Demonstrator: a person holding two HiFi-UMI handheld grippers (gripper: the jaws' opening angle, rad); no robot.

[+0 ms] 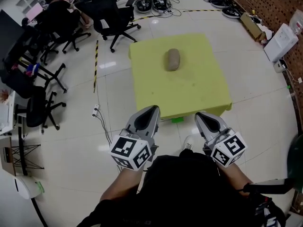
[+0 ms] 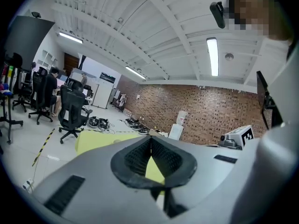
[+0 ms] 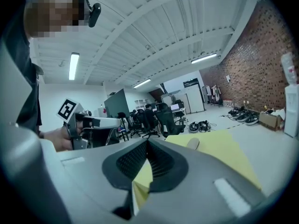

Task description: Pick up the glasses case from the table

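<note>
A grey-brown oval glasses case (image 1: 173,59) lies on the yellow table (image 1: 199,89), towards its far side; the right gripper view also shows the case (image 3: 192,143) beyond the jaws. Both grippers hover level, side by side, just short of the table's near edge and well apart from the case. My left gripper (image 1: 152,109) has its jaws together with nothing between them, and the left gripper view shows the gripper (image 2: 150,141) shut. My right gripper (image 1: 201,115) is likewise shut and empty, which the right gripper view confirms (image 3: 147,144).
Black office chairs (image 1: 111,15) stand beyond the table's far left corner and along the left. Cable coils (image 1: 151,4) and a cardboard box (image 1: 253,26) lie on the tiled floor at the back. A white unit (image 1: 281,41) stands by the brick wall at right.
</note>
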